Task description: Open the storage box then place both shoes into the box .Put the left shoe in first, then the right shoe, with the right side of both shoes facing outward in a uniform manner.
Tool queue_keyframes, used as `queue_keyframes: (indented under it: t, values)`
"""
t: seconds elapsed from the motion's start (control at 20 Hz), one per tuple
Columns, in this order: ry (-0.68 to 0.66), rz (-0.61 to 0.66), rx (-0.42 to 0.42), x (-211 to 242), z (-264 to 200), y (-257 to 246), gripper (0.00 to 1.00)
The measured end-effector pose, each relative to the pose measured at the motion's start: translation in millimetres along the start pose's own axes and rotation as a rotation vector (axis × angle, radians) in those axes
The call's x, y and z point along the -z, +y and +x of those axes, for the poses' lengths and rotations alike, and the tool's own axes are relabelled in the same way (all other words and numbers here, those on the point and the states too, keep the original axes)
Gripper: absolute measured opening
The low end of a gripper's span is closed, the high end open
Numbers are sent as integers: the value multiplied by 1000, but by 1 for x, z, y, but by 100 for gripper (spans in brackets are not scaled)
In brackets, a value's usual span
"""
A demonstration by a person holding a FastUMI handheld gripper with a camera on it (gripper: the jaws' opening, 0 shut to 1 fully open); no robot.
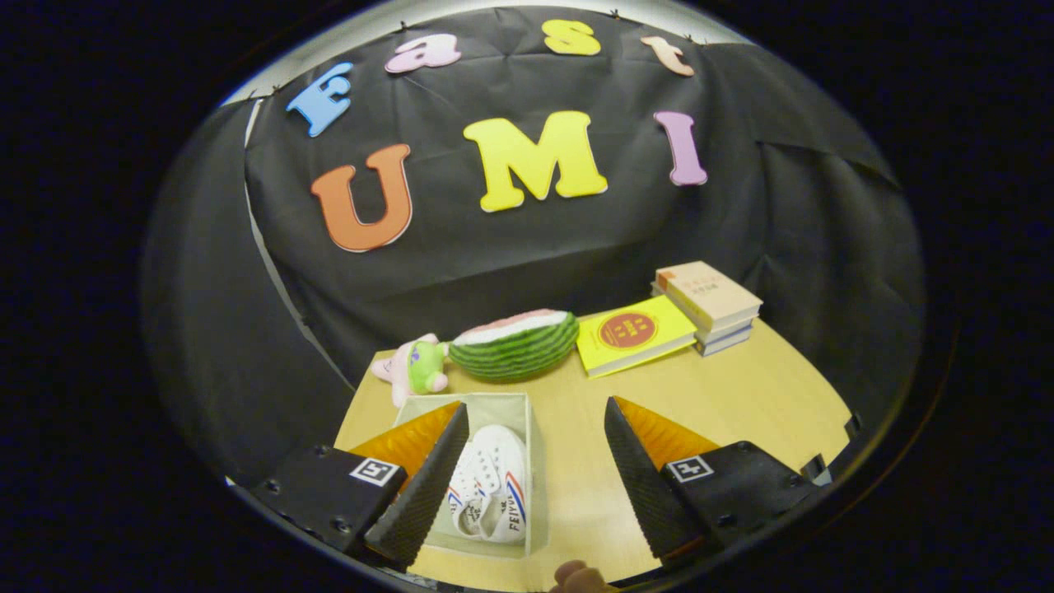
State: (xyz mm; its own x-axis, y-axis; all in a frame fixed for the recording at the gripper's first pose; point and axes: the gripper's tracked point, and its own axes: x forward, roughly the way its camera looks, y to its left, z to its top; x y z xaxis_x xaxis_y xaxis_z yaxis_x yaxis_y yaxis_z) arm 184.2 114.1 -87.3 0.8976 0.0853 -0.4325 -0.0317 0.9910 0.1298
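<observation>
An open beige storage box (531, 428) stands on the wooden table, partly behind my left finger (424, 486). Inside it lie white shoes (494, 486) with red and blue stripes, laces up; how many shoes are there I cannot tell for sure, as the left finger hides part of the box. My gripper (535, 420) hovers above the table with its jaws wide apart and nothing between them. The right finger (638, 478) hangs over bare tabletop to the right of the box.
Beyond the box lie a watermelon-slice plush (515, 344) and a small pink and green plush toy (414, 368). A yellow book (632, 333) and a stack of books (710, 306) sit at the table's far right. A person's fingertip (576, 576) shows near the front edge.
</observation>
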Motion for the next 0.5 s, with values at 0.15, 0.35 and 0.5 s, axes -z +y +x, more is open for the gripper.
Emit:
queue_keyframes:
  t: [0.15, 0.35, 0.5]
  values:
    - [-93, -34, 6, -25, -33, -7, 100]
    - [-235, -84, 16, -53, -78, -18, 100]
    - [-306, -125, 46, -61, -110, -29, 100]
